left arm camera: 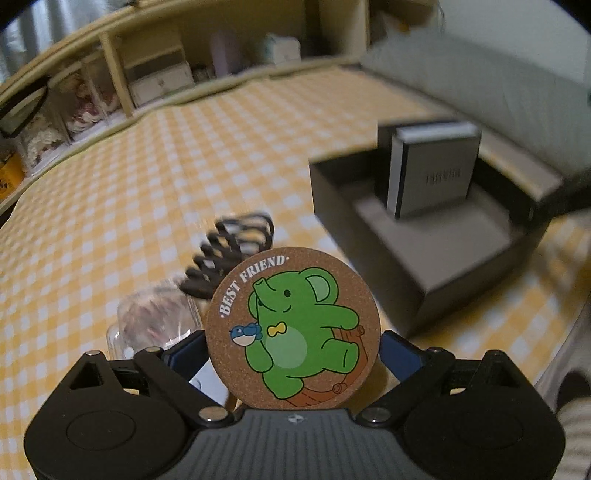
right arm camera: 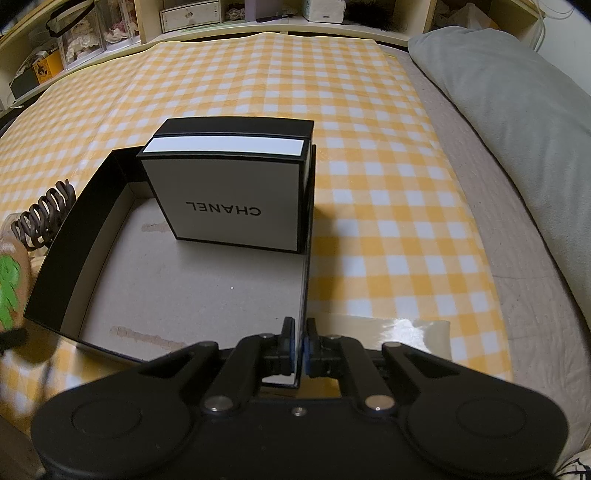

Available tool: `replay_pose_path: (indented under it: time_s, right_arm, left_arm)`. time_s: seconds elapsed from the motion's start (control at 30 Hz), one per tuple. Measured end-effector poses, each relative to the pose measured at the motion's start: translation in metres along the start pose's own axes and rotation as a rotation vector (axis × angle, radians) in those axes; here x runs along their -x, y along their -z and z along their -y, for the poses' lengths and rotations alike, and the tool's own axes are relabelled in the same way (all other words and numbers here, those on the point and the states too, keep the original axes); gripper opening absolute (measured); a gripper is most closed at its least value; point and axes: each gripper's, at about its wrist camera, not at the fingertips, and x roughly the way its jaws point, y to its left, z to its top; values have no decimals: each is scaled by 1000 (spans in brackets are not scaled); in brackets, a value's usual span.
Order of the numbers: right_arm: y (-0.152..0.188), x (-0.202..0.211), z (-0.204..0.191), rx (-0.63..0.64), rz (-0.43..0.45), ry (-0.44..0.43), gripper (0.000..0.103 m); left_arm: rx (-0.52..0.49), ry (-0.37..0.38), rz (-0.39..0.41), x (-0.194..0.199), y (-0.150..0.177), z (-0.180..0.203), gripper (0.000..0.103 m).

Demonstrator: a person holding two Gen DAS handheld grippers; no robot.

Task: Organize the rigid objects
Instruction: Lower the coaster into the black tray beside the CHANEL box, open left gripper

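The cork coaster (left arm camera: 292, 328) is pinched by the left gripper (left arm camera: 291, 343); the open box (right arm camera: 96, 206) wall is pinched by the right gripper (right arm camera: 300, 345). If carried low, the coaster could be knocked loose against the box rim.

A yellow-and-white checked cloth (right arm camera: 369, 155) covers the flat surface. Along its right edge lies a plump grey pillow (right arm camera: 517, 110) on a beige quilted cover (right arm camera: 480, 221). Behind the cloth runs a pale wooden shelf unit (right arm camera: 147, 22) holding a small white drawer box (right arm camera: 190, 14) and clear plastic containers (right arm camera: 92, 33).
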Motion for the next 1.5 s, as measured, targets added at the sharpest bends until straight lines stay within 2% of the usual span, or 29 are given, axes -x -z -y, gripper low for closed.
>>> replay_pose_path:
  time_s: [0.17,0.33,0.47,0.53,0.63,0.73,0.8,0.83,1.07,1.2,1.3,1.4,1.5]
  right_arm:
    - [0,0,0,-4,0,2,5]
    - [-1,0,2,-17,-7,-14,5]
    - [-2,4,6,-42,-3,-32,8]
    - [-4,8,6,-44,14,-39,9]
    - [-9,13,8,-65,46,-35,19]
    - [-18,13,12,-89,71,-28,19]
    - [-24,12,17,-107,78,-37,14]
    - [-26,11,19,-119,76,-64,3]
    - [-30,12,16,-111,54,-85,3]
    - [-32,12,20,-124,48,-100,4]
    - [-32,10,21,-130,47,-112,4]
    - [-32,9,21,-128,47,-116,4]
    - [-32,9,21,-140,46,-124,4]
  left_arm:
    - [70,113,77,20,-21,2,97]
    - [106,251,99,16,-47,27,97]
    - [67,261,110,4,-57,55,97]
    - [73,272,101,-4,-60,60,97]
    - [71,284,89,-16,-63,65,97]
    - [57,297,68,-25,-67,73,97]
    - [53,308,50,-30,-70,76,97]
    - [54,313,42,-33,-71,77,97]
    - [63,359,-64,-70,-86,95,97]
    - [64,387,-94,-86,-89,103,97]
    - [72,447,-106,-94,-88,110,98]
    - [98,443,-121,-98,-86,109,103]
    - [111,457,-131,-96,-84,98,102]
